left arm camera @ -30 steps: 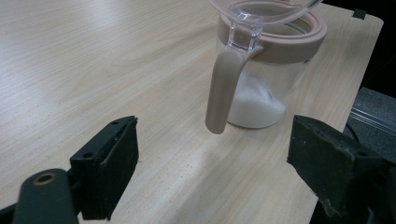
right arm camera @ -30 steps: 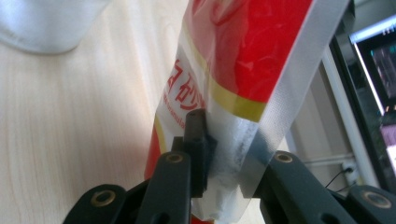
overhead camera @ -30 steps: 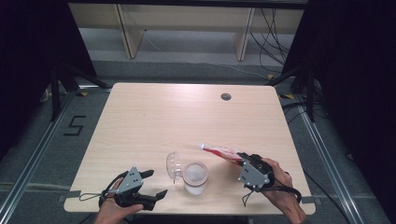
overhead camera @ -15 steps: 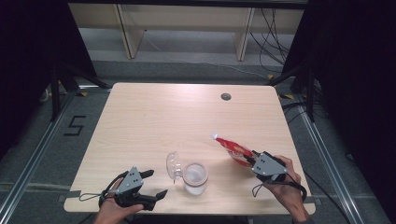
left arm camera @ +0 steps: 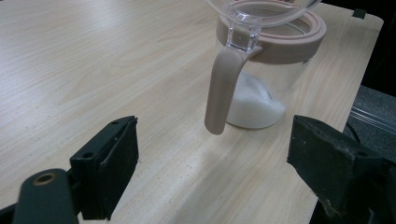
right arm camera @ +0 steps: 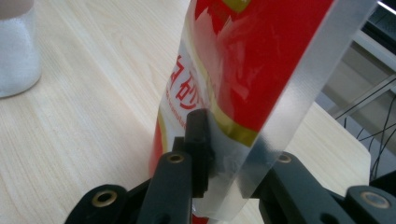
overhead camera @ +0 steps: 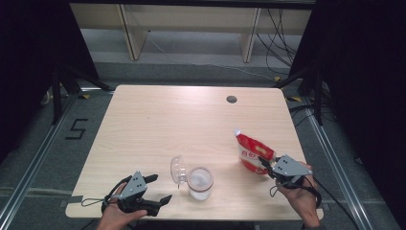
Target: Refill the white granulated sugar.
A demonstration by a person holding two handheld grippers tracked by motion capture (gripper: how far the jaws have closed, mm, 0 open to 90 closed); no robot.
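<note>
Gripping red pouch (overhead camera: 253, 152), right gripper (overhead camera: 266, 166) clamped, left gripper (overhead camera: 157, 189) spread wide

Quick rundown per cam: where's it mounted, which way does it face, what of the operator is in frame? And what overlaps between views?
High view: fixed above the person's side, looking forward and down on the table; both hands and forearms enter at the bottom, with left gripper and right gripper.
Left gripper view: rides the left gripper, looking between its open jaws at the jar.
Right gripper view: rides the right gripper, clamped on the red pouch.
Shared: jar and pouch also appear from above.
</note>
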